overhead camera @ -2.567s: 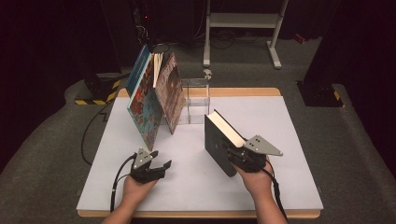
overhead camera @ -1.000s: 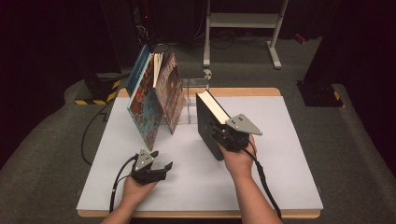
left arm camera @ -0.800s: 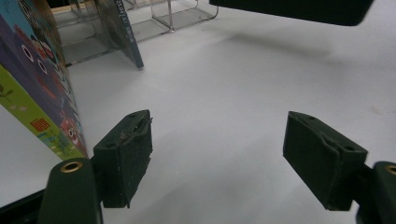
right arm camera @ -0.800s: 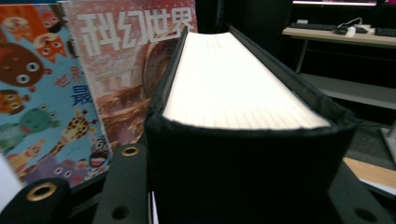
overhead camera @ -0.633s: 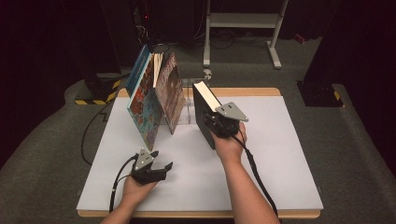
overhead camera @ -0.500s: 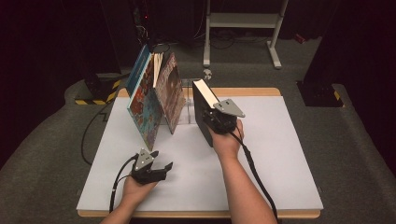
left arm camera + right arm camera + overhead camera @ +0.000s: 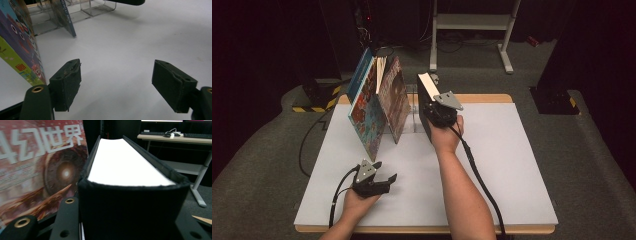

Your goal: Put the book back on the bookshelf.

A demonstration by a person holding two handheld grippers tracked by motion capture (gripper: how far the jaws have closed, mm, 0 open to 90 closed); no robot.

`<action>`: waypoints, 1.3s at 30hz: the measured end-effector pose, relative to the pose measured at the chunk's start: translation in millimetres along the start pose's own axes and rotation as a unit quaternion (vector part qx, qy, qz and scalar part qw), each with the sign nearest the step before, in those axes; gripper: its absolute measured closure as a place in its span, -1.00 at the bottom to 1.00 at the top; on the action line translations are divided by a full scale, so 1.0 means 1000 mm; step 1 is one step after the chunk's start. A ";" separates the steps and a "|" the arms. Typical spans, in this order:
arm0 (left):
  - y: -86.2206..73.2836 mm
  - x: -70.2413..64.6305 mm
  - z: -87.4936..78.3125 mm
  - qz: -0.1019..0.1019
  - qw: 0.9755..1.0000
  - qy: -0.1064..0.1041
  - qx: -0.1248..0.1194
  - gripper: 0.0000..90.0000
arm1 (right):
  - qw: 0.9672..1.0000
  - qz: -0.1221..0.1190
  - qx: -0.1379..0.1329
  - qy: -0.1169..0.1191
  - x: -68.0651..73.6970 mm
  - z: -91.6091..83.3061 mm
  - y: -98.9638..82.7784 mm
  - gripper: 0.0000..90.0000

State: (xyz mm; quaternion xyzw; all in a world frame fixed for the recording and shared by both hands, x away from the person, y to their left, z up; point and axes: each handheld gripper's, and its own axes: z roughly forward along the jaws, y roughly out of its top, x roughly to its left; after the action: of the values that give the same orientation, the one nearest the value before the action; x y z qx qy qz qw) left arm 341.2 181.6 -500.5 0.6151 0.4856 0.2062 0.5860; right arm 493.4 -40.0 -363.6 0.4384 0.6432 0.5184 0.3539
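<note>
Black cloth-covered hardcover book (image 7: 426, 102), thick, with a white page block: locate it at the far middle of the white table board (image 7: 512, 165), upright with the page edge on top, just to the right of the clear acrylic book rack (image 7: 413, 116). Read the right gripper (image 7: 439, 114) as clamped across the two covers near the book's end, pinching the volume between its jaws; confirm in the right gripper view, where the page block (image 7: 130, 162) runs away from the camera between both black jaws. Judge the lower edge as raised slightly off the board, going by the shadow beneath it in the left gripper view; treat this as probable, not certain. Note the left gripper (image 7: 384, 181) low over the near left of the board, jaws spread wide with nothing between them (image 7: 116, 87). Find two books already leaning in the rack: a large colourful picture book (image 7: 367, 120) at the left, and beside it a reddish-brown book with an eye on its cover (image 7: 394, 102), also seen close at the left of the right gripper view (image 7: 42, 170). Rate the work as well advanced: pick-up complete, carry to the rack nearly complete. Count as remaining: alignment with a free slot to the right of the reddish-brown book, lowering into it, release, withdrawal of the right gripper. Expect no contact yet between the black book and its neighbour; cannot tell the gap exactly.
</note>
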 end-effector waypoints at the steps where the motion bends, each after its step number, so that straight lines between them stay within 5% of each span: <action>1: 0.000 0.000 0.000 0.000 1.000 0.000 0.000 -0.47 | 1.000 0.002 0.000 -0.001 0.000 0.004 0.000 0.21; 21: 0.000 0.000 0.000 0.000 1.000 -0.002 0.001 -0.47 | 0.998 0.004 0.006 -0.058 0.017 0.051 -0.007 0.20; 39: 0.000 0.001 -0.001 -0.001 1.000 -0.005 -0.001 -0.47 | 0.995 0.012 0.000 -0.101 0.029 0.067 -0.009 0.20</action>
State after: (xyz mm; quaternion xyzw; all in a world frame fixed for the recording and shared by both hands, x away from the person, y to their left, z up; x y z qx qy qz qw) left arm 340.8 182.6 -500.3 0.6149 0.4830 0.2028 0.5895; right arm 542.4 10.5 -386.5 0.4960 0.5990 0.4758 0.4109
